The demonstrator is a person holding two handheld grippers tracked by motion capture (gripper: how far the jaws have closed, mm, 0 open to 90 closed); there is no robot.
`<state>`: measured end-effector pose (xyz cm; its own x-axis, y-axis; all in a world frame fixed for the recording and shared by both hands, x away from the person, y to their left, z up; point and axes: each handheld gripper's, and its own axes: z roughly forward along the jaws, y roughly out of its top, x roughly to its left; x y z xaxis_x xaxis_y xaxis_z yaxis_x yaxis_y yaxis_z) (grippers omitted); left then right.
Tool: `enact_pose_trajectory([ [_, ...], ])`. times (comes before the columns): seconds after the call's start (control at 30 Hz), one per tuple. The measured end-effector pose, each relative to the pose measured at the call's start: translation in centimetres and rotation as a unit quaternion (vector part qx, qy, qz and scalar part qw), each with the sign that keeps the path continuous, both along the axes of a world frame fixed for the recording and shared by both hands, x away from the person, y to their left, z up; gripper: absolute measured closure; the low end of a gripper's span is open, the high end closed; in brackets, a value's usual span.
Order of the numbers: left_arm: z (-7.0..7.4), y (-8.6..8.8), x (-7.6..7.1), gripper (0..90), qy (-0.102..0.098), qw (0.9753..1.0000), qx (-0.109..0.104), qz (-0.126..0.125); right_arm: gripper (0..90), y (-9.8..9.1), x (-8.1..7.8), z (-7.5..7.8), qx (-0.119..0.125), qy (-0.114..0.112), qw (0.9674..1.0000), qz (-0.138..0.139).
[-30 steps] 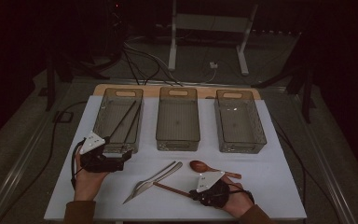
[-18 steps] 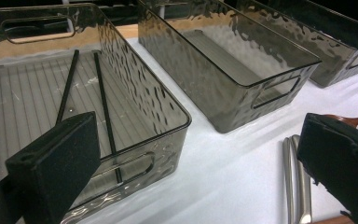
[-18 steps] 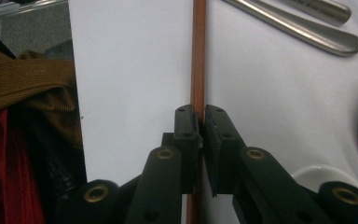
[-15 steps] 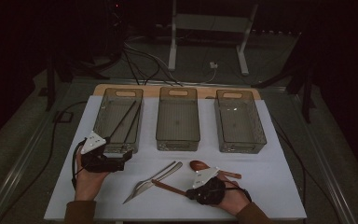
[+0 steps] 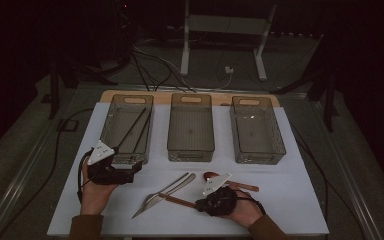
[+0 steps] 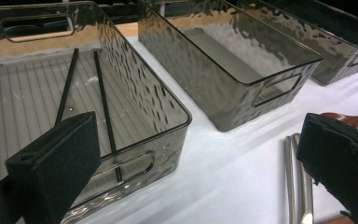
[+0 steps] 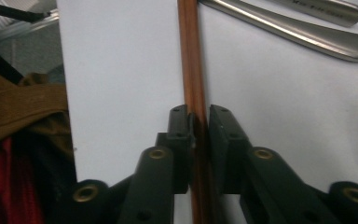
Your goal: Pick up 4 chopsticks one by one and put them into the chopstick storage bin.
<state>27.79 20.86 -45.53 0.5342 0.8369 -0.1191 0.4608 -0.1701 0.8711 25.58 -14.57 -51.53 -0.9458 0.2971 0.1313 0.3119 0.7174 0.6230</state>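
Observation:
My right gripper (image 5: 198, 204) lies low on the white mat near the front edge, shut on a thin brown wooden stick (image 5: 176, 200). In the right gripper view the stick (image 7: 192, 60) runs straight up from between the closed jaws (image 7: 199, 116). Two metal utensils (image 5: 172, 187) lie just beyond it, and a wooden spoon (image 5: 211, 176) sits to their right. My left gripper (image 5: 132, 170) rests open at the near end of the left bin (image 5: 111, 131); nothing is between its pads (image 6: 56, 163). Two black chopsticks (image 6: 100, 93) lie inside that bin.
Three clear grey bins stand in a row at the back of the mat: left (image 6: 168, 116), middle (image 5: 190, 150) and right (image 5: 275, 135). Cables and stand legs (image 5: 185, 50) lie on the floor beyond the table. A brown sleeve (image 7: 23, 107) shows at the mat's edge.
My right hand has edged a little to the left along the front of the mat. The left hand and the utensils have stayed where they were.

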Motion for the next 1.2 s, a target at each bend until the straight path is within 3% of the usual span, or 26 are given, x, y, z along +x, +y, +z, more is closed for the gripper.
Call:
enact_pose_trajectory([
  [0.23,0.0,-0.1,0.0,0.7,0.001,1.0000,0.001,-0.003,85.3,0.0,-0.2,0.1,-0.001,-0.011,0.9999,0.004],
  [0.47,-0.1,-0.5,0.0,0.7,0.003,1.0000,0.000,-0.009,85.5,-0.7,-0.5,0.8,0.014,-0.018,0.9997,-0.002],
  [0.83,-0.7,-3.1,-0.1,0.7,0.016,0.9988,0.004,-0.046,85.5,-1.5,-0.2,2.1,0.040,-0.039,0.9973,-0.048],
  [1.2,-0.6,-5.9,0.1,0.7,0.029,0.9964,-0.004,-0.079,85.5,-2.2,0.9,4.2,0.068,-0.071,0.9909,-0.092],
])
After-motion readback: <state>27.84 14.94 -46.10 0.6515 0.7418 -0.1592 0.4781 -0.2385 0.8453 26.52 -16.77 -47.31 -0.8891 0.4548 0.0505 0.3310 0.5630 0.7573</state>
